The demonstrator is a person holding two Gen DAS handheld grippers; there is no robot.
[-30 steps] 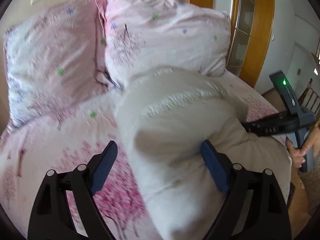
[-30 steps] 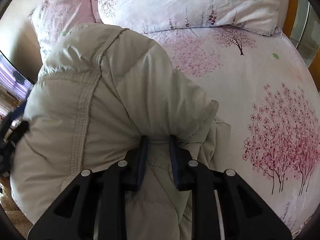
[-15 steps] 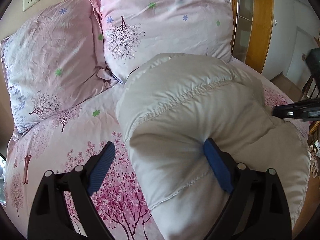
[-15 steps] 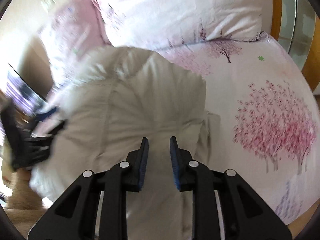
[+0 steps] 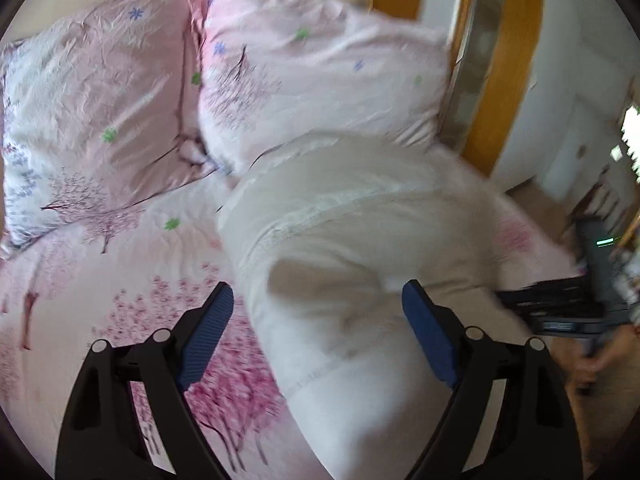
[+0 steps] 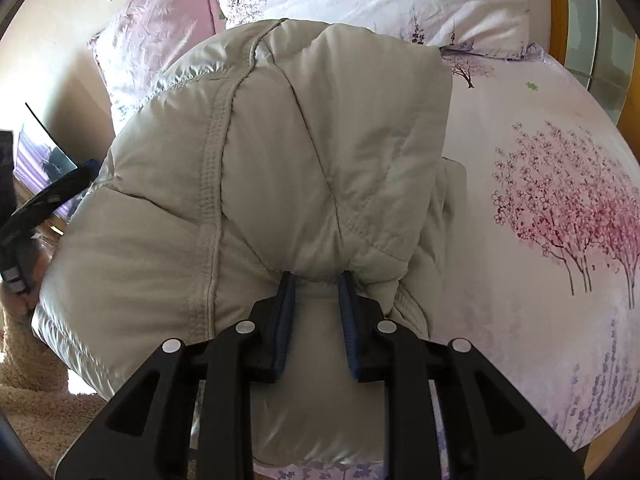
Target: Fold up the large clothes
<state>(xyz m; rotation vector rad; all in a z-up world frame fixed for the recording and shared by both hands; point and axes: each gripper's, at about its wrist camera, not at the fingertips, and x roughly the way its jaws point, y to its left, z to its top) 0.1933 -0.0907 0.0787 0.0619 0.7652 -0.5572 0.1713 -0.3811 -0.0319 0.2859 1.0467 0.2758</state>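
Note:
A puffy beige down jacket [image 5: 352, 240] lies bunched in a thick fold on the pink floral bed sheet [image 5: 120, 264]. My left gripper [image 5: 316, 312] is open wide; its right pad touches the jacket's edge, its left pad is over the sheet. In the right wrist view the jacket [image 6: 280, 152] fills the middle. My right gripper [image 6: 316, 284] has its jaws narrowly apart with a fold of the jacket pinched between the tips. The right gripper's body [image 5: 576, 308] shows at the far side of the jacket in the left wrist view.
Two pink floral pillows [image 5: 312, 76] lean against the headboard wall. A wooden door frame [image 5: 504, 64] stands at the right of the bed. The sheet [image 6: 552, 200] is bare to the right of the jacket. A fluffy tan rug [image 6: 28, 384] lies on the floor at left.
My right gripper drew back off the jacket half a second ago, then moved in again and now pinches a fold. The left gripper stayed open and shifted slightly.

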